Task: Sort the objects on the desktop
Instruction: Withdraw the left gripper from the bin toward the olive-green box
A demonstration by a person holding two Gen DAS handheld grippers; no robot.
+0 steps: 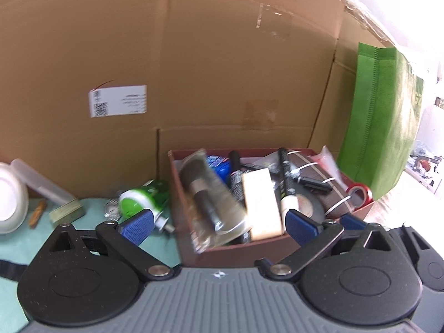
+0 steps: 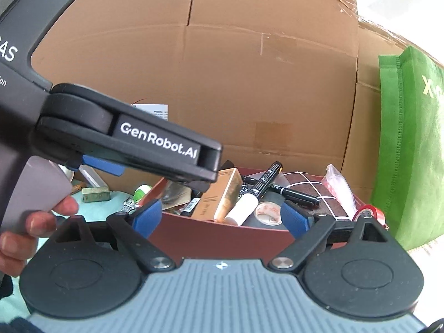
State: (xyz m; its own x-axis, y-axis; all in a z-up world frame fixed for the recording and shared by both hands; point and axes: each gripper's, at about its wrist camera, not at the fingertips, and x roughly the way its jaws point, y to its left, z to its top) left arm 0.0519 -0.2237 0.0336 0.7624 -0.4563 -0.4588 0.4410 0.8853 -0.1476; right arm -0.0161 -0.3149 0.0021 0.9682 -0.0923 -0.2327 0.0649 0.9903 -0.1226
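A dark red box (image 1: 236, 252) holds several sorted items: a brush in a clear pack (image 1: 211, 197), a beige carton (image 1: 260, 202), black markers (image 1: 285, 177) and a red tape roll (image 1: 360, 191). My left gripper (image 1: 219, 226) stands open just above the box's near edge, with nothing pressed between its blue pads. My right gripper (image 2: 221, 217) is open too, close in front of the same box (image 2: 222, 230), with nothing in its grip. In the right wrist view the left gripper (image 2: 211, 161) reaches in from the upper left over the box, held by a hand (image 2: 41, 222).
On the teal mat left of the box lie a green-and-white object (image 1: 138, 199), a small olive box (image 1: 66, 211), a clear plastic case (image 1: 38, 180) and a white bowl (image 1: 11, 197). Big cardboard cartons (image 1: 194, 69) wall off the back. A green bag (image 2: 410, 138) stands right of the box.
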